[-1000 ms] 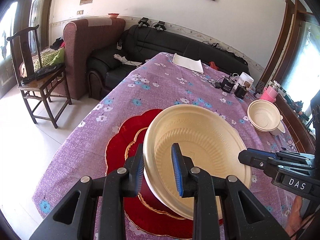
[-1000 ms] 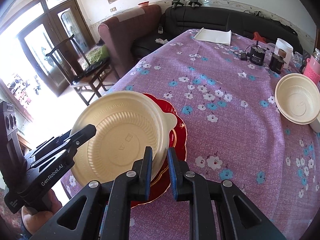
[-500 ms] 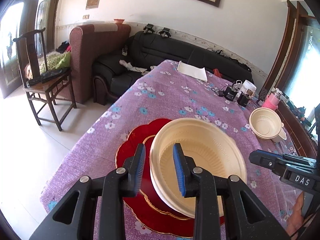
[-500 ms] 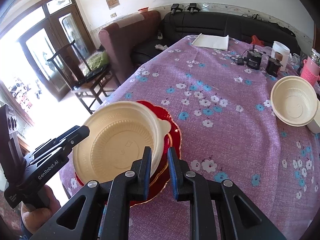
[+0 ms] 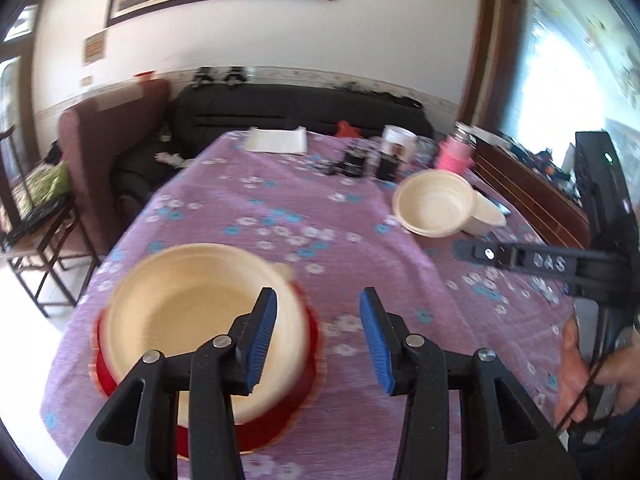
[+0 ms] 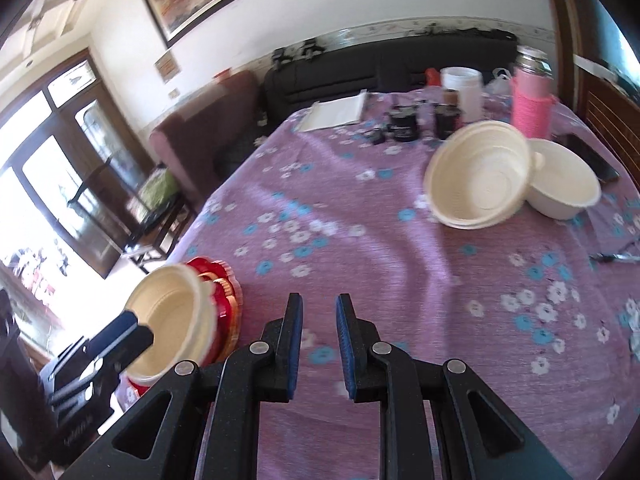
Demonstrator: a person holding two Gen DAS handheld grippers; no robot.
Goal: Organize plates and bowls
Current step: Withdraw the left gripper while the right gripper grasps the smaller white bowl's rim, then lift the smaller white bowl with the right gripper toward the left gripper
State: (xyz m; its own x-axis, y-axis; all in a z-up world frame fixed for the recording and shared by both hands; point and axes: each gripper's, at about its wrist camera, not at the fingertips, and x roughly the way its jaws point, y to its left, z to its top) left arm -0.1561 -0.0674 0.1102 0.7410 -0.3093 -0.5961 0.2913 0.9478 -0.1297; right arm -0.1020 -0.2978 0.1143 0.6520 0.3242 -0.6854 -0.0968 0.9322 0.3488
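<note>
On the left side of the table [image 5: 328,216], near its front edge, a cream bowl [image 5: 192,304] sits on a stack of red plates [image 5: 308,344], whose scalloped rim shows around and below it. The left gripper [image 5: 318,336] hangs just to the right of that stack with its blue-padded fingers [image 5: 262,332] spreading wider at this moment; only the purple flowered cloth shows in the gap between them, and they clamp on nothing, though the left finger overlaps the bowl's rim in this view and whether it touches is unclear. In the right wrist view the same bowl [image 6: 172,312] and plates [image 6: 224,300] lie at the lower left with the tip of the left gripper at the bowl's edge. The right gripper [image 6: 319,340] is over bare cloth near the table's middle front, its fingers [image 6: 294,344] a narrow gap apart, parallel, with nothing between them. Farther right and toward the back, a second cream bowl [image 6: 480,176], seemingly nested in another, stands beside and touching a white lidded bowl [image 6: 564,188]. Behind them are a pink flask [image 6: 532,100], a white cup [image 6: 466,88], small dark jars [image 6: 404,124] and a white sheet of paper [image 6: 336,116]. At the far right of the left wrist view, a hand [image 5: 576,364] holds the right gripper's handle. Both views are motion-blurred.
</note>
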